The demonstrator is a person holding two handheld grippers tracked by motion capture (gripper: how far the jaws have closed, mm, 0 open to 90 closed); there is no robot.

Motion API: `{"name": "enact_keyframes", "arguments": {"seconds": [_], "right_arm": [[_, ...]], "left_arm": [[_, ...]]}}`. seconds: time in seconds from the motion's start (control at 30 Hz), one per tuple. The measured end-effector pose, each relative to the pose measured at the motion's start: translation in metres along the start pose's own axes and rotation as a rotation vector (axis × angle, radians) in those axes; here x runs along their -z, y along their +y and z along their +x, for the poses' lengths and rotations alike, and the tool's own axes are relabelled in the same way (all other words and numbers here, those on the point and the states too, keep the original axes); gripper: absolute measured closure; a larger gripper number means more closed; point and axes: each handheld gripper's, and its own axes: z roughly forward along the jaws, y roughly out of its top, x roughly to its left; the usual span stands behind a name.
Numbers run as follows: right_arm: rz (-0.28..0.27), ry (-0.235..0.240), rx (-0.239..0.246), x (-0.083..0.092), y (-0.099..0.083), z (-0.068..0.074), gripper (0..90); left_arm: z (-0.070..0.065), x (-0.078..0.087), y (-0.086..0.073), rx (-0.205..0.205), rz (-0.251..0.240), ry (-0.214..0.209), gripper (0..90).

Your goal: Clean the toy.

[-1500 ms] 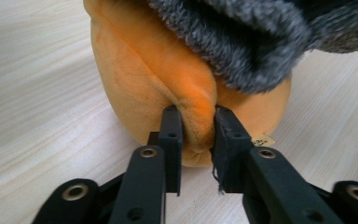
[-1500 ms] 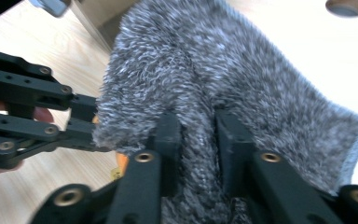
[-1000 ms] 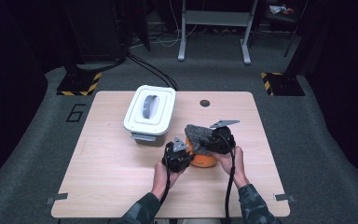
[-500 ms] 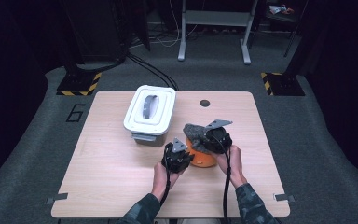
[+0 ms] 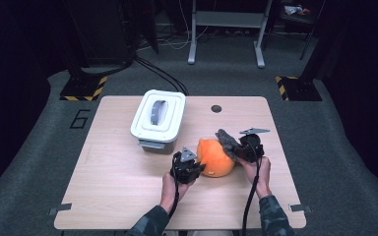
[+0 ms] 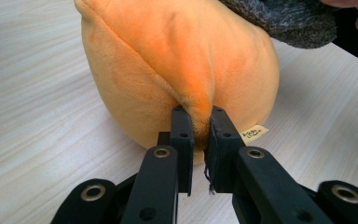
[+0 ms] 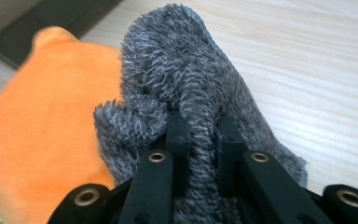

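High view: my left claw (image 5: 197,164) and right claw (image 5: 236,147) flanked the orange plush (image 5: 215,158) on the tabletop (image 5: 108,196), near the white lidded box (image 5: 158,118).

Left claw view: jaws were clamped on a pinched fold of plush (image 6: 182,60); best held firm and low.

Right claw view: jaws were clamped on the grey fuzzy cover (image 7: 186,88); a slow, even peel seemed wisest.
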Motion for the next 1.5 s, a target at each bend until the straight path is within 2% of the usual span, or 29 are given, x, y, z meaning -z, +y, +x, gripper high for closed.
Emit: {"name": "enact_keyframes", "arguments": {"seconds": [0.03, 0.17, 0.27, 0.3, 0.43, 0.5, 0.6, 0.7, 0.8, 0.87, 0.9, 0.93, 1.0, 1.07, 1.17, 1.23, 1.3, 1.43, 1.5], "right_arm": [[0.01, -0.011, -0.013, 0.0, 0.0, -0.001, 79.7], [0.023, -0.039, -0.012, 0.004, -0.002, -0.008, 79.7], [-0.002, -0.012, -0.026, 0.012, -0.001, -0.009, 79.7], [-0.016, -0.008, -0.007, 0.017, 0.0, -0.007, 79.7], [-0.054, 0.045, 0.047, 0.031, 0.01, 0.017, 79.6], [-0.066, 0.069, 0.09, 0.033, 0.017, 0.031, 79.6], [-0.068, 0.117, 0.123, 0.03, 0.025, 0.052, 79.5], [-0.045, 0.122, 0.192, 0.021, 0.027, 0.069, 79.4], [-0.017, 0.098, 0.207, 0.012, 0.023, 0.075, 79.5], [-0.026, 0.094, 0.189, 0.012, 0.021, 0.073, 79.5], [-0.027, 0.089, 0.2, 0.013, 0.02, 0.07, 79.5], [-0.028, 0.069, 0.181, 0.015, 0.019, 0.069, 79.5], [-0.028, 0.054, 0.171, 0.019, 0.015, 0.06, 79.5], [-0.027, 0.024, 0.138, 0.023, 0.01, 0.048, 79.4], [-0.016, 0.009, 0.096, 0.024, 0.0, 0.029, 79.4], [-0.009, 0.007, 0.082, 0.024, -0.006, 0.019, 79.4], [0.005, 0.008, 0.041, 0.023, -0.011, 0.013, 79.3], [0.017, -0.001, -0.009, 0.018, -0.022, 0.0, 79.3], [0.019, 0.004, -0.019, 0.016, -0.027, -0.007, 79.3]], "left_arm": [[0.001, 0.0, 0.0, -0.002, 0.003, 0.003, 82.7], [0.003, 0.001, 0.0, -0.001, 0.004, -0.002, 82.6], [0.003, 0.001, 0.001, -0.014, 0.007, 0.0, 82.6], [0.003, 0.001, 0.002, -0.014, 0.005, -0.003, 82.5], [0.001, 0.001, 0.002, -0.018, 0.0, -0.007, 82.5], [0.0, 0.001, 0.003, -0.022, -0.005, -0.013, 82.5], [-0.001, 0.0, 0.005, -0.031, -0.002, -0.014, 82.5], [-0.001, 0.0, 0.005, -0.032, 0.001, -0.007, 82.5], [0.0, 0.0, 0.003, -0.013, 0.007, -0.001, 82.5], [-0.001, -0.001, 0.003, -0.004, 0.004, 0.005, 82.5], [-0.001, -0.001, 0.003, -0.003, 0.006, 0.011, 82.6], [-0.001, -0.002, 0.003, 0.003, 0.004, 0.011, 82.6], [-0.001, -0.002, 0.003, 0.005, 0.005, 0.012, 82.6], [0.0, -0.002, 0.002, 0.022, 0.002, 0.007, 82.6], [-0.001, -0.002, 0.001, 0.022, -0.002, 0.006, 82.6], [-0.001, -0.002, 0.001, 0.015, 0.001, 0.004, 82.5], [-0.001, -0.002, 0.001, 0.014, 0.001, 0.0, 82.5], [-0.001, -0.002, 0.001, 0.01, -0.002, 0.001, 82.5], [-0.002, -0.002, 0.002, 0.007, -0.001, 0.003, 82.5]]}}
